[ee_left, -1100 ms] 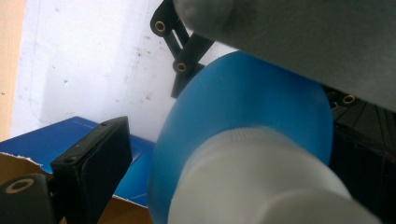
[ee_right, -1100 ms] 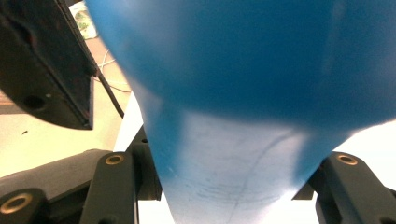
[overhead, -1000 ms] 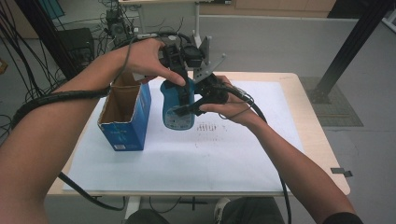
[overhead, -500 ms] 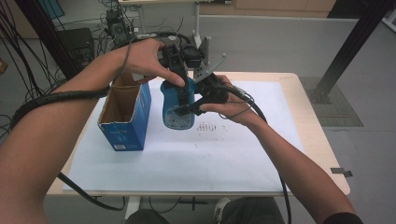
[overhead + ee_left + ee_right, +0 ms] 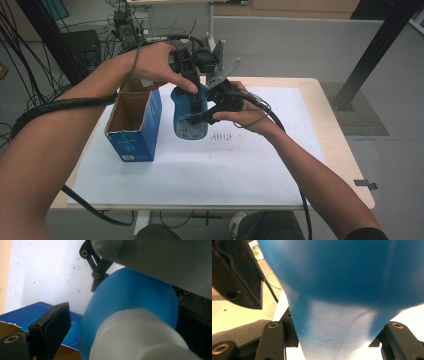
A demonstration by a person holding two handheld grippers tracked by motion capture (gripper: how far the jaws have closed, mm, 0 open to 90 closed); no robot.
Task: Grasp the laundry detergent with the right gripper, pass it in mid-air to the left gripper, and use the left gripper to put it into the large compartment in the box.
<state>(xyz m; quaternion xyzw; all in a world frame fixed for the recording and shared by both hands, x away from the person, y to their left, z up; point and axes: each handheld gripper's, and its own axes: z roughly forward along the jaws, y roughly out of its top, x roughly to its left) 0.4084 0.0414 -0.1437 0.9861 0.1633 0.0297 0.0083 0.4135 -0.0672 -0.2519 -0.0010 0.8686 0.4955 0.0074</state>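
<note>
A blue bottle (image 5: 189,125) with a white cap (image 5: 140,340) hangs upright above the white sheet. My right gripper (image 5: 201,118) comes in from the right and is shut on the bottle's body (image 5: 342,277), one jaw on each side (image 5: 335,340). From above, my left gripper (image 5: 194,92) straddles the bottle's top. In the left gripper view (image 5: 125,315) its near jaw stands off the cap with a gap, so it is open around the cap.
An open blue cardboard box (image 5: 135,135) stands upright just left of the bottle, also below the left jaw (image 5: 30,312). A white sheet (image 5: 200,170) covers the wooden table (image 5: 340,150). Cables trail off the table's left side.
</note>
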